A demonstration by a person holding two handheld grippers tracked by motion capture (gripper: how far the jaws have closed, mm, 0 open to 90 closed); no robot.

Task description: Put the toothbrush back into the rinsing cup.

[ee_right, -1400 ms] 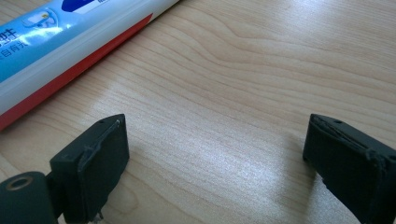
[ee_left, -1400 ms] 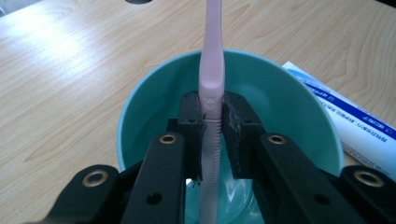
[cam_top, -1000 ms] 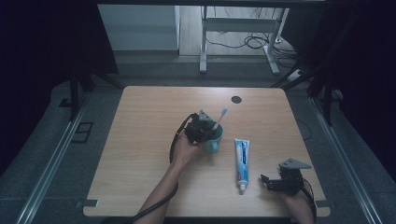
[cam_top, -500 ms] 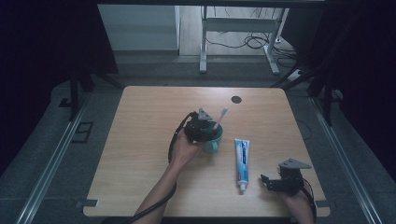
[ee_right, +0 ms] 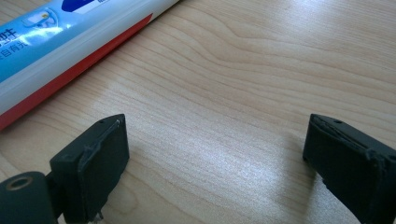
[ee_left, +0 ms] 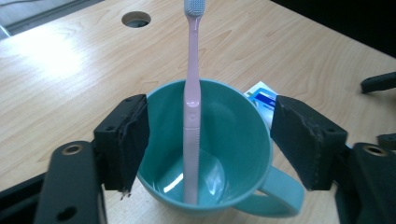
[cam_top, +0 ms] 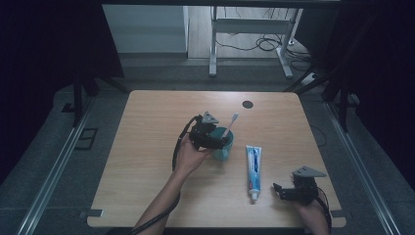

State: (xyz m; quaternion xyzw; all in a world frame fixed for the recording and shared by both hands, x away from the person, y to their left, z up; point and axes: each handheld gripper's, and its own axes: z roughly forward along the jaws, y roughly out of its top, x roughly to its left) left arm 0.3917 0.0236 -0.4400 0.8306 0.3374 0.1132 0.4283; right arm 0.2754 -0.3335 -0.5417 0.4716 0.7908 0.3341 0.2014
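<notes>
Landmark: the teal mug (cam_top: 222, 146), standing upright near the middle of the wooden table (cam_top: 147, 186).

Left gripper (cam_top: 211, 137): positioned directly over the mug, with the person's left hand (cam_top: 190, 155) just to the mug's left. In the left gripper view its jaws stand apart, one on each side of the mug (ee_left: 219, 154), clear of the toothbrush. The jaws have just been opening. Whether the left pad touches the rim cannot be determined; the right pad stands clear.

Toothbrush (ee_left: 191, 107): pink handle, standing inside the mug, foot on the mug floor, bristle head up and leaning against the far rim. In the high view the head (cam_top: 234, 117) projects up and to the right of the mug.

Toothpaste tube (cam_top: 253, 166): lying flat just right of the mug, cap toward the near table edge.

Right gripper (cam_top: 284, 192): well right of the mug, beyond the tube, low at the table. Its jaws stand wide apart with bare wood between them.
</notes>
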